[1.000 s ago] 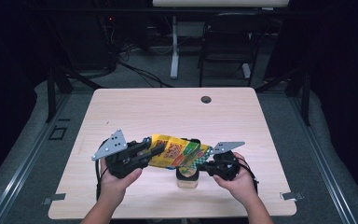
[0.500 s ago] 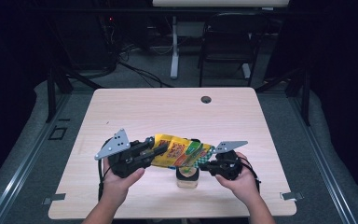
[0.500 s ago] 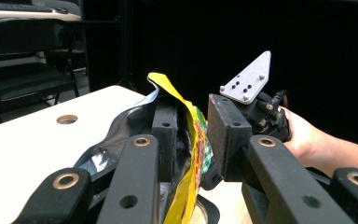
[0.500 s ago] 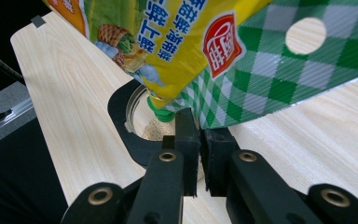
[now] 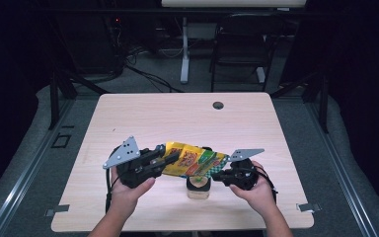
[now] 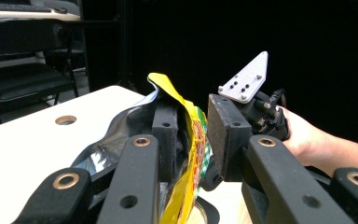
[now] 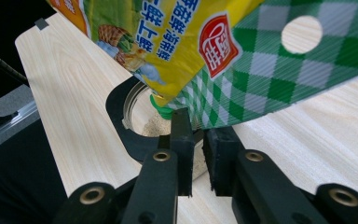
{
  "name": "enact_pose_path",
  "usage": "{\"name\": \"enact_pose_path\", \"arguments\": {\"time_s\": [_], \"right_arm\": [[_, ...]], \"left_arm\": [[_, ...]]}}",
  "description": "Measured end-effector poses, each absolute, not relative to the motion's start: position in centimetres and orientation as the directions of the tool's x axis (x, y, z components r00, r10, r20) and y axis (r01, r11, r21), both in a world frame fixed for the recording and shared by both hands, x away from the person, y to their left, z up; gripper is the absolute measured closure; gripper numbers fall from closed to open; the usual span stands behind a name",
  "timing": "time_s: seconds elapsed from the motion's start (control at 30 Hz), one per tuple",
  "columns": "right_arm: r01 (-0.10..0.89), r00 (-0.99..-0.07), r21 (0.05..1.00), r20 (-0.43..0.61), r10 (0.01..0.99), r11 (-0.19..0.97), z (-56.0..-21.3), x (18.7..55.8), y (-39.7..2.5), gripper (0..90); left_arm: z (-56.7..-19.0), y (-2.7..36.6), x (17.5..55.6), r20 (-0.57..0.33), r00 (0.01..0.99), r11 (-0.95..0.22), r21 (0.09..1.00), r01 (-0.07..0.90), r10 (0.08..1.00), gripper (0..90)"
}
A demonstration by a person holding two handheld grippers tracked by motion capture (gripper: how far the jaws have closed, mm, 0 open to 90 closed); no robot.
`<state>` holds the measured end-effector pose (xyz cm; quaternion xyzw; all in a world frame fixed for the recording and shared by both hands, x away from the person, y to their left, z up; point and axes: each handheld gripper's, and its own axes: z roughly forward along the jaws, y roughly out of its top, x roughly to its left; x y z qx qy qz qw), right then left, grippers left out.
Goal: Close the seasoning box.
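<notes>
Snack bag is hanging between both grippers right above the little jar near the front edge of the table. Compared with a second ago it looks tipped a bit more, the left end lifted and the green checked end dipping toward the jar mouth, so I'd guess the pour is underway.

In the right gripper view the right gripper has its jaws pinched on the bag's lower corner, and the jar sits just behind with pale crumbs inside.

Left gripper is clamped on the yellow top edge, one jaw inside the opened bag by the look of the left gripper view.

Farther back there's just a round cable hole.
</notes>
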<state>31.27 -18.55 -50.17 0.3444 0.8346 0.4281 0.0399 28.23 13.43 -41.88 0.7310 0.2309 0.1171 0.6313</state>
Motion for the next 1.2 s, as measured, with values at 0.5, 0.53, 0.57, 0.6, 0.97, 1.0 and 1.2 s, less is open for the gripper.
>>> {"name": "enact_pose_path", "arguments": {"time_s": [0.5, 0.53, 0.57, 0.6, 0.97, 1.0, 1.2], "right_arm": [[0.541, -0.753, 0.752, 0.232, 0.616, 0.378, -49.9, 31.2, -18.9, 88.1], [0.541, -0.753, 0.752, 0.233, 0.616, 0.376, -49.9, 31.2, -18.9, 88.2], [0.54, -0.752, 0.753, 0.232, 0.617, 0.375, -49.9, 31.2, -19.0, 88.2], [0.54, -0.752, 0.754, 0.232, 0.618, 0.374, -49.9, 31.2, -19.0, 88.3], [0.538, -0.753, 0.754, 0.229, 0.616, 0.377, -49.8, 31.2, -19.3, 87.8], [0.538, -0.753, 0.755, 0.23, 0.616, 0.376, -49.8, 31.2, -19.3, 87.8], [0.535, -0.753, 0.76, 0.231, 0.616, 0.369, -49.7, 31.1, -19.5, 87.4]], "left_arm": [[-41.5, 13.0, 28.3, -0.115, 0.869, -0.102, 0.977, 0.186, 0.481, 73.4], [-41.4, 13.0, 28.3, -0.115, 0.869, -0.102, 0.977, 0.186, 0.482, 73.4], [-41.4, 12.9, 28.3, -0.113, 0.87, -0.103, 0.978, 0.183, 0.479, 73.4], [-41.4, 12.9, 28.3, -0.112, 0.871, -0.104, 0.978, 0.183, 0.479, 73.4], [-41.2, 12.6, 28.3, -0.112, 0.874, -0.104, 0.978, 0.182, 0.474, 73.4], [-41.2, 12.5, 28.3, -0.112, 0.874, -0.104, 0.978, 0.182, 0.473, 73.4], [-41.1, 12.4, 28.3, -0.11, 0.876, -0.102, 0.979, 0.177, 0.471, 73.5]]}}
